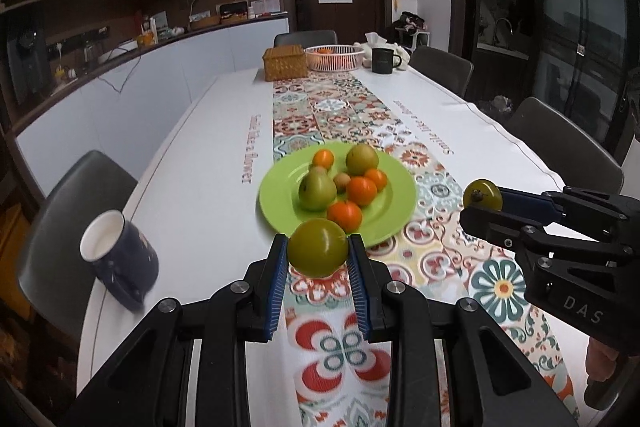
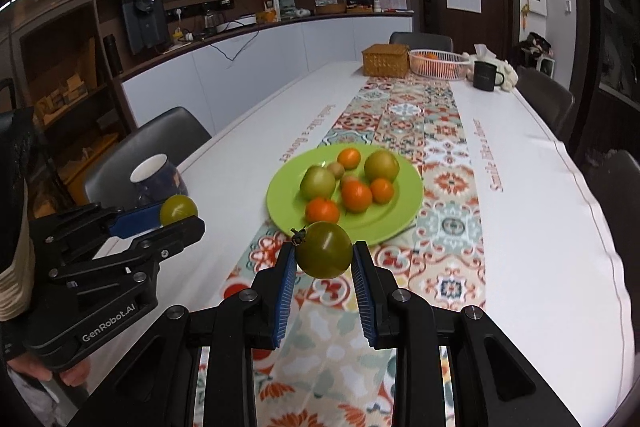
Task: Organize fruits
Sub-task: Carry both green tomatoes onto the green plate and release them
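- Step in hand, as I judge it: carrying. Each gripper has a round green fruit clamped between its blue pads, held above the near end of the table (image 1: 224,107), just short of the plate (image 1: 280,211).
- Left gripper (image 1: 318,253): jaws clamped on the left fruit (image 1: 318,247), smooth side up.
- Right gripper (image 2: 324,255): jaws clamped on the right fruit (image 2: 325,250), its dark stem at the upper left.
- Next move, likely: bring each fruit over a bare part of a container, lower it gently and part the jaws. Round fruit may roll, so it should touch down before release.
- Plate: green, on the patterned runner (image 1: 344,107). It holds two large green fruits, four oranges (image 1: 362,190) and one or two small brownish fruits among them. Its near and left parts are bare.
- White basket (image 1: 334,58): at the far end, with something orange inside; contents otherwise unclear.
- Wicker box (image 1: 285,62): left of the basket, touching or nearly so; contents hidden.
- Dark mug (image 1: 120,259): near left, seemingly empty. Another mug (image 1: 383,59) stands right of the basket.
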Demonstrator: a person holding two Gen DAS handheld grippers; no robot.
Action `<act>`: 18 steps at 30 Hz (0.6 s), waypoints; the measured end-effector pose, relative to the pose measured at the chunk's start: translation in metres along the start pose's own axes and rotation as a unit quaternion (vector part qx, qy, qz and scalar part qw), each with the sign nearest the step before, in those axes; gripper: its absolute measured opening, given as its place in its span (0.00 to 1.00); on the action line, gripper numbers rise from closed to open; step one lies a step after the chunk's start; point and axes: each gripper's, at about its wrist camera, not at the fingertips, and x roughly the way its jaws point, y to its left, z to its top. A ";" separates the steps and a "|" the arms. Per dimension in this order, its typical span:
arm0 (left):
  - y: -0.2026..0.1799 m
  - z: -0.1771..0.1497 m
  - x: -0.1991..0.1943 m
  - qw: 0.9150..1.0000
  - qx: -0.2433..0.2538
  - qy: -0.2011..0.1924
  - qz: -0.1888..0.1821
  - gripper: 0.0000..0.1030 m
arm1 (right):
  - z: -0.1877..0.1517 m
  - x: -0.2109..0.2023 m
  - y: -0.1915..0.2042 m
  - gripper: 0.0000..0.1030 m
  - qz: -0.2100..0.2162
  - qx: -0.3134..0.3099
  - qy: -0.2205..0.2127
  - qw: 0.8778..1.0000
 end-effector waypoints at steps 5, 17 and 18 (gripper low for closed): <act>0.003 0.015 0.015 1.000 0.001 0.002 -0.002 0.29 | 0.017 0.014 -0.006 0.29 -0.001 0.001 0.002 1.000; 0.014 0.032 0.075 0.999 -0.005 0.039 -0.013 0.29 | 0.035 0.065 -0.022 0.29 -0.009 0.010 0.033 0.999; 0.015 0.033 0.081 0.999 -0.006 0.042 -0.013 0.29 | 0.036 0.069 -0.023 0.29 -0.009 0.010 0.035 0.999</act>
